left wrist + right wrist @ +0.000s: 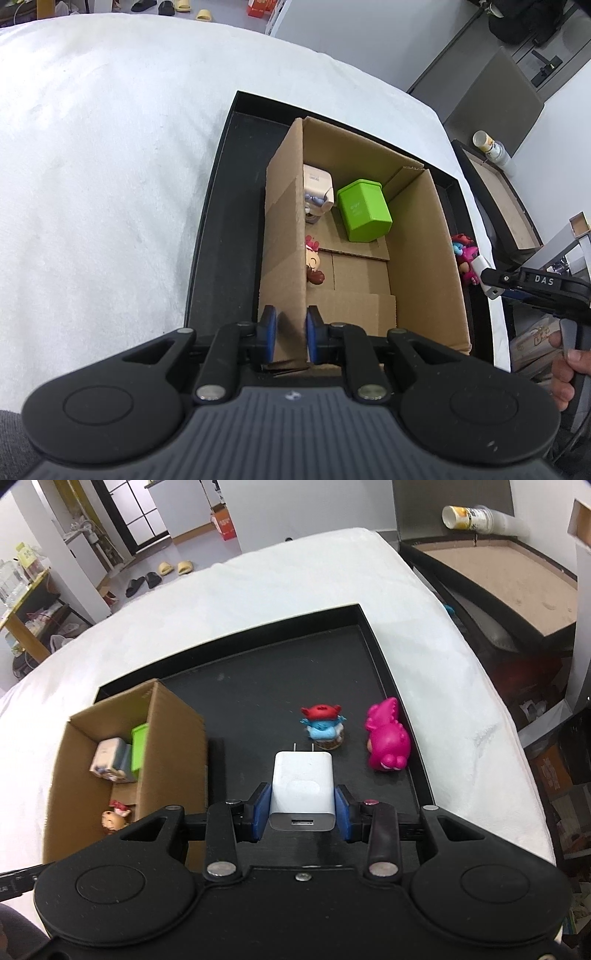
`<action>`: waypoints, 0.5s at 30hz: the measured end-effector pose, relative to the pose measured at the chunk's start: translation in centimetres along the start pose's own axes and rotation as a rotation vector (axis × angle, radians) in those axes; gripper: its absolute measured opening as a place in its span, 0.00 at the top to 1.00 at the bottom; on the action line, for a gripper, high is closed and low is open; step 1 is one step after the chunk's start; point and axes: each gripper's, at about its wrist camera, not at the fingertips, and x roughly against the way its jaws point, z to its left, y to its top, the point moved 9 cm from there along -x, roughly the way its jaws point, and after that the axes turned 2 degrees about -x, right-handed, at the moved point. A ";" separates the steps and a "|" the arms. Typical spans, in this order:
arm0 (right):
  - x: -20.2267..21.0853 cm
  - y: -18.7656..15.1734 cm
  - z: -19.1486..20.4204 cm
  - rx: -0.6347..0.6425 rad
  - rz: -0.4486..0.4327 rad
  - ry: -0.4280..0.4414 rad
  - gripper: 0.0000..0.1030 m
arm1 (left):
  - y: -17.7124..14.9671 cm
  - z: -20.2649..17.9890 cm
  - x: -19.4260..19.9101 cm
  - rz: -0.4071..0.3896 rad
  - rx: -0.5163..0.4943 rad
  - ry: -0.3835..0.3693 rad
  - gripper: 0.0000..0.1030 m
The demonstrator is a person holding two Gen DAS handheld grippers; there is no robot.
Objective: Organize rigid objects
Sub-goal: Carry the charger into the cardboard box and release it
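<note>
My left gripper (pixel 290 334) is shut on the near wall of an open cardboard box (pixel 417 258), one blue pad on each side of the wall. Inside the box lie a green tin (pixel 364 210), a beige charger-like block (pixel 317 188) and a small doll figure (pixel 314 264). My right gripper (pixel 301 812) is shut on a white USB wall charger (pixel 302 786), held above the black tray (pixel 258 686) with its prongs pointing away. On the tray beyond it stand a blue-and-red figurine (pixel 325 725) and a pink dinosaur toy (pixel 388 738). The box (pixel 170 738) stands to the left.
The black tray (pixel 221 206) lies on a white blanket (pixel 92 166) covering the table. A dark side table (pixel 517 576) with a paper cup (pixel 465 517) stands off the right edge. The right gripper and a hand (pixel 565 365) show right of the box.
</note>
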 end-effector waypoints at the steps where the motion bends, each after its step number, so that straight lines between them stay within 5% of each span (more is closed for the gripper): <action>1: 0.3 0.1 0.3 0.002 -0.005 0.005 0.65 | 0.0 0.0 0.1 -0.004 -0.001 -0.001 0.85; 15: 3.4 1.0 4.8 0.053 -0.054 0.070 0.65 | 0.1 -0.3 0.4 -0.023 -0.011 -0.013 0.89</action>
